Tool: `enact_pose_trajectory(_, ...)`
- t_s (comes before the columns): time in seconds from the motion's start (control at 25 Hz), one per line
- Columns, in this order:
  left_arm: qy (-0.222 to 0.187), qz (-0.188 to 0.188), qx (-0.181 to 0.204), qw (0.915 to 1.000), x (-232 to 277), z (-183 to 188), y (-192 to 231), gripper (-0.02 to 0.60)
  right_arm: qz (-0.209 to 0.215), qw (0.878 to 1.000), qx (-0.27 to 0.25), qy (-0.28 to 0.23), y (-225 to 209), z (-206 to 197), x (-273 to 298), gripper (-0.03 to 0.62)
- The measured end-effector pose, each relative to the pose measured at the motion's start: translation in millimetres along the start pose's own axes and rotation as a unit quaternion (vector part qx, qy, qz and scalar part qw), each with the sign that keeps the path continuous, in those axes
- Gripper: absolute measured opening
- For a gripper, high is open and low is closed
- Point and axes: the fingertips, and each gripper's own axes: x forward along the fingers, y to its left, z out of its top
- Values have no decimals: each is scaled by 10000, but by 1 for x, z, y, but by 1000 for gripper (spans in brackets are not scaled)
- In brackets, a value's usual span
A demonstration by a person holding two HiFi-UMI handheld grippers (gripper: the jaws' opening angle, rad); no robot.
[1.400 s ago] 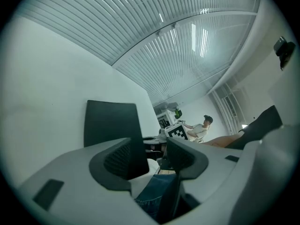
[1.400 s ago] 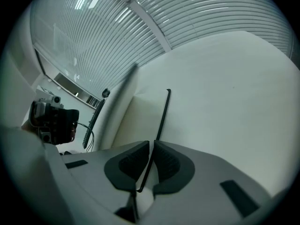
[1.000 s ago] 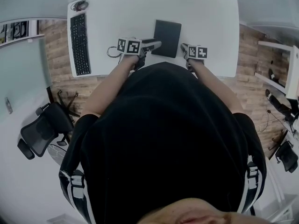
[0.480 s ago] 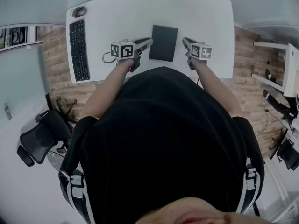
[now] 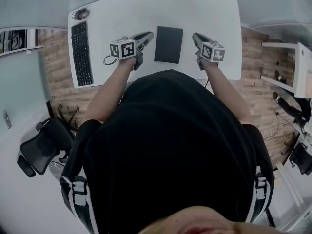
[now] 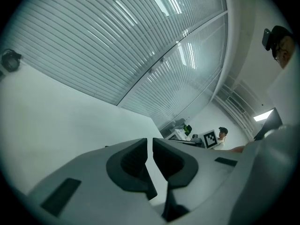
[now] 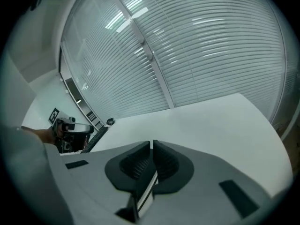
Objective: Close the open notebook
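Note:
A black notebook [image 5: 168, 44] lies shut and flat on the white table [image 5: 209, 13], in front of the person. My left gripper [image 5: 147, 34] hovers just left of the notebook, clear of it. Its jaws have just been closing and now nearly meet, with nothing between them [image 6: 150, 142]. My right gripper [image 5: 195, 35] hangs to the right of the notebook, also apart from it. Its jaws are shut on nothing [image 7: 151, 144]. Neither gripper view shows the notebook.
A black keyboard [image 5: 80, 50] lies along the table's left side, with a mouse [image 5: 82, 13] beyond it and a cable loop [image 5: 108, 60] near the left forearm. Office chairs [image 5: 41, 147] stand on the floor at the left. A window with blinds [image 7: 187, 55] is behind the table.
Both grippers lifted from the table's near edge and moved toward the far side. The left fingers left the notebook's edge and drew together. The notebook stayed shut.

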Motion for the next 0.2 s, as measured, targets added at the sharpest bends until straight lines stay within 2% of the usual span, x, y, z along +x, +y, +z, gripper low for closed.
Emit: enact_pose_trajectory(0.2, -320, 85, -46, 9994, -11, 6, 3, 48, -69, 9982, -535, -267, 2, 19, -11, 51)
